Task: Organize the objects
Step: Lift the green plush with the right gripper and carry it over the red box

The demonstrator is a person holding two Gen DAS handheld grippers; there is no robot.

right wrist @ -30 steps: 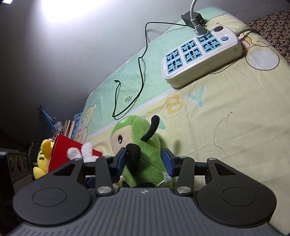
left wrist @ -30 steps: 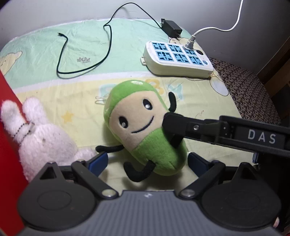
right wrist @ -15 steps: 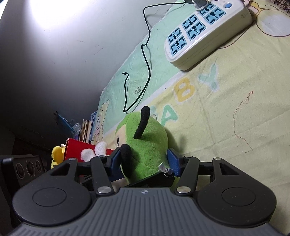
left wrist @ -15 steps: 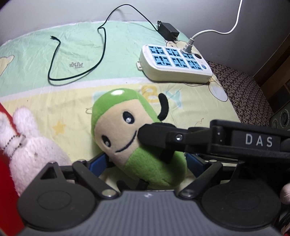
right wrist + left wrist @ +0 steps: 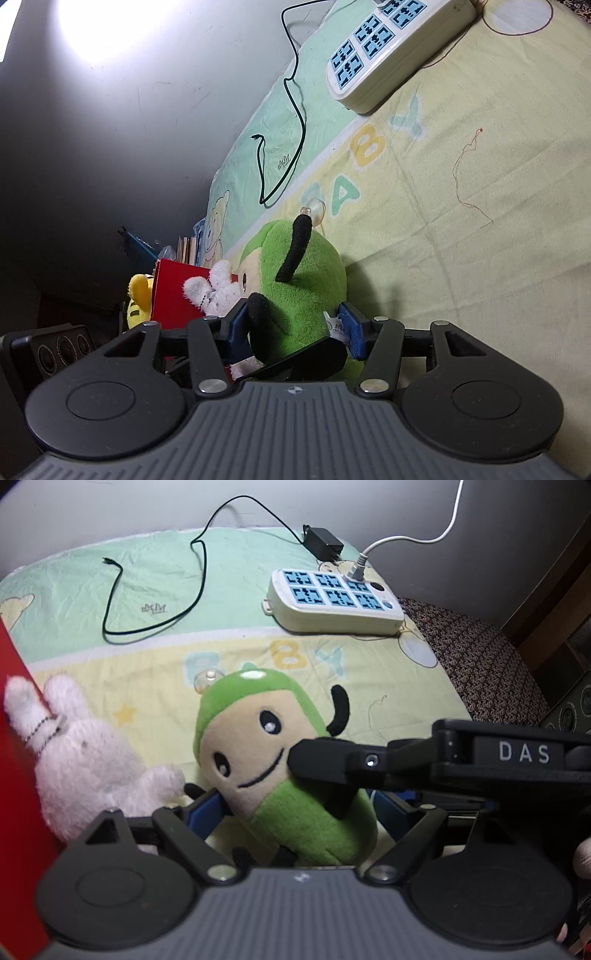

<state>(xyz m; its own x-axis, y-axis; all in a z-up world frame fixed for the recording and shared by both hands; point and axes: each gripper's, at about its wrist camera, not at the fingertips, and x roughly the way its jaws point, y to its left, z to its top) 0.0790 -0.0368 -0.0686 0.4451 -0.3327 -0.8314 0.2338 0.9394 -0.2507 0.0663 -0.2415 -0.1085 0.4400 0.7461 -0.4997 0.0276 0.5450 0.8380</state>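
Green plush toy point(image 5: 280, 760) lies on the bed sheet point(image 5: 388, 672), long axis tilted up-left. Your right gripper point(image 5: 291, 328) clamps its body; your left gripper point(image 5: 295, 812) straddles its lower end, fingers apart.

Home, prob. a bedroom or kid's room. Main clue: a soft sheet point(image 5: 236, 653) in green and yellow w/ "BABY" letters, bear and star prints, laid over a padded surface against a plain grey wall point(image 5: 110, 147). On the sheet: white multi-socket power strip point(image 5: 332, 602) at the far end by the wall, w/ a black adapter point(image 5: 321, 542) just behind it and a thin black cable point(image 5: 155, 624) looped to its left. Soft toys lie near the strip's front side: a green plush point(image 5: 273, 760), a white bunny point(image 5: 85, 760) beside a red box point(image 5: 173, 295).
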